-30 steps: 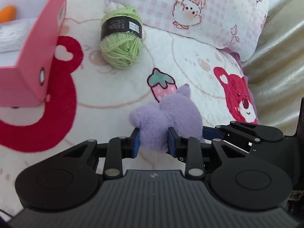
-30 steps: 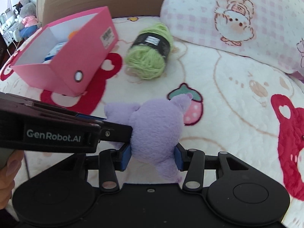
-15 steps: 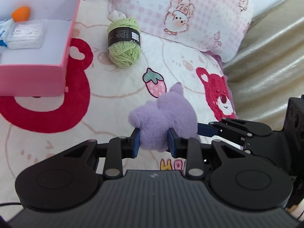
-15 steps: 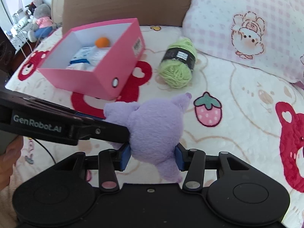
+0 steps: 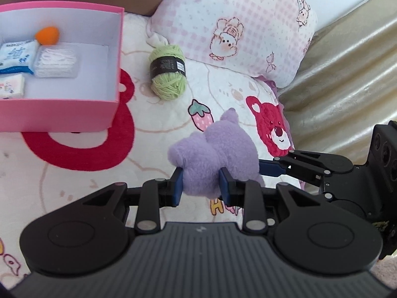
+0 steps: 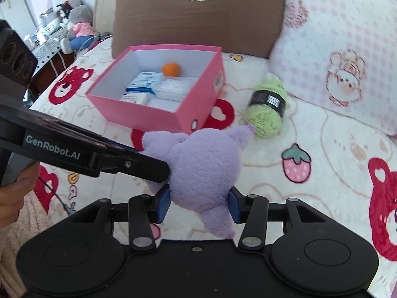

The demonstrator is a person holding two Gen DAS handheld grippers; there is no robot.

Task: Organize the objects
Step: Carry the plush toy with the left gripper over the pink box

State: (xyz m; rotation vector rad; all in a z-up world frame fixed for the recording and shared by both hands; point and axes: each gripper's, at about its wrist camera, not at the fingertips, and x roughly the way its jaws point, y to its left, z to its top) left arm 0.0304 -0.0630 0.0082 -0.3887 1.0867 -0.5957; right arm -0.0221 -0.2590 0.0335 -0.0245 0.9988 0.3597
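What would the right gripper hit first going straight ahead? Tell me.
The purple plush is already clamped in the right gripper. Beyond it, probably the pink box's near corner, though depth is unclear.

Black grippers (image 5: pixel 201 186), blue fingers (image 6: pixel 163 204)

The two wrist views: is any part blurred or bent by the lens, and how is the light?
Left wrist view: even daylight, sharp purple plush toy, pink box edges bowed by fisheye. Right wrist view: green yarn ball and pillow slightly smeared, corners dark, sheen on the right gripper body.
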